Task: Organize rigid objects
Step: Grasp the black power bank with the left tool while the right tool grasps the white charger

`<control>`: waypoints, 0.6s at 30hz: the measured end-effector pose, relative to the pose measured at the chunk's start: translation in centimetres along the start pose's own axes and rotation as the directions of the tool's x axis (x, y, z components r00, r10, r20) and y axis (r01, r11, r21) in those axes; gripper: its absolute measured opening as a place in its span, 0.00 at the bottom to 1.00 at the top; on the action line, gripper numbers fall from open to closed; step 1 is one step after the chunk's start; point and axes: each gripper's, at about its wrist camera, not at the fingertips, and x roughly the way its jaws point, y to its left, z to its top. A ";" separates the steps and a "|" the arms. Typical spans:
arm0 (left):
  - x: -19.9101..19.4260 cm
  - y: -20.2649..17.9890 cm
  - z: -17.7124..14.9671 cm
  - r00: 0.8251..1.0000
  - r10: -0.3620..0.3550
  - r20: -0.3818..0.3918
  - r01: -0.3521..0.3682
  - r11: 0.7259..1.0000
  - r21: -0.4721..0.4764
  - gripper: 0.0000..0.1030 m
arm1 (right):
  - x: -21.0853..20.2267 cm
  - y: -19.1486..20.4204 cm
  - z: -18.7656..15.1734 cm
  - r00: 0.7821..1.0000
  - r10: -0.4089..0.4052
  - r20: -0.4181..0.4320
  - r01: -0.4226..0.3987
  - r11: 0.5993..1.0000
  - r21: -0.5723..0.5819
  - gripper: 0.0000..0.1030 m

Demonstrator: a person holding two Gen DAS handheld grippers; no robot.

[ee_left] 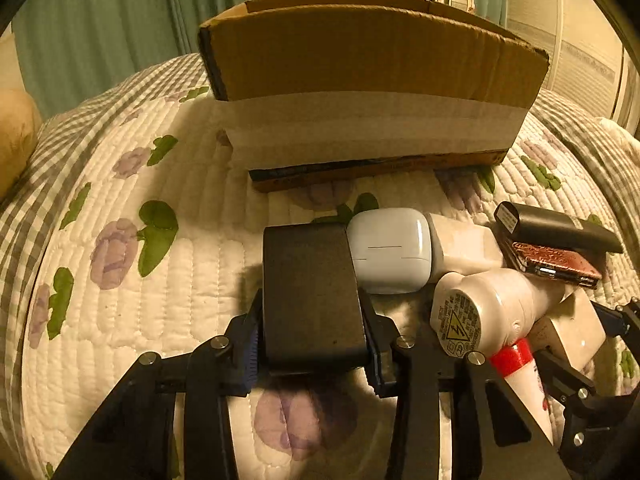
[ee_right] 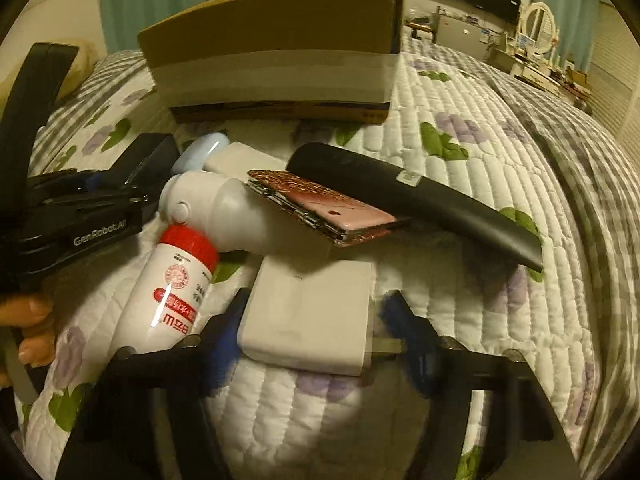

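My left gripper is shut on a black rectangular box, held just above the quilt. My right gripper is open around a white charger block; the left finger touches its side, the right finger stands apart by the plug prongs. Between them lie a pale blue case, a white device with a warning label, a red-capped white bottle, a pink phone and a long black case. A cardboard box stands behind them.
Everything rests on a floral quilted bed. Green curtains hang behind. A dresser with a mirror and a dark screen stand at the far right. The left gripper also shows in the right wrist view.
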 end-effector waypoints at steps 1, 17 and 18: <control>-0.3 0.0 -0.1 1.000 -0.002 0.002 0.002 1.000 -0.003 0.38 | -0.1 -0.2 0.0 1.000 0.006 0.002 -0.006 1.000 0.007 0.64; -6.5 0.7 -2.8 0.996 0.026 0.090 -0.026 1.000 -0.004 0.38 | -4.0 0.3 -1.0 0.994 -0.047 0.102 0.041 0.997 0.061 0.63; -7.0 0.8 -2.9 0.995 0.026 0.097 -0.026 1.000 -0.004 0.38 | -4.4 0.4 -0.9 0.992 -0.050 0.112 0.043 0.997 0.062 0.63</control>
